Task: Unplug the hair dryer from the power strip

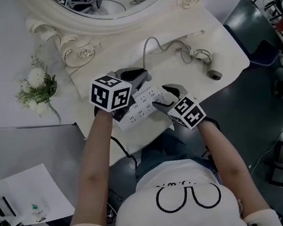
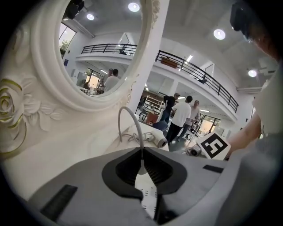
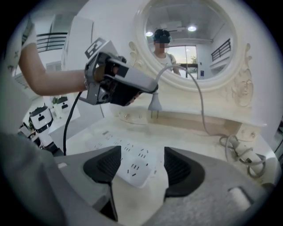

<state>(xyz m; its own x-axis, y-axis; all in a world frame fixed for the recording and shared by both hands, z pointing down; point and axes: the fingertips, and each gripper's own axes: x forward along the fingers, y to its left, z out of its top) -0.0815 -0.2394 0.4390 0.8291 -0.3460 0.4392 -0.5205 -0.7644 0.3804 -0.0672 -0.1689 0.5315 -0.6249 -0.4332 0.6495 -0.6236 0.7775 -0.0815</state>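
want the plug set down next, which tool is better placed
Left: the left tool is shut on the plug, clear of the power strip; the right tool is open.

The head camera looks steeply down on the dressing table (image 1: 178, 74); both gripper cameras ride low, close above it, sharing the power strip (image 3: 132, 165) and mirror (image 3: 199, 57).
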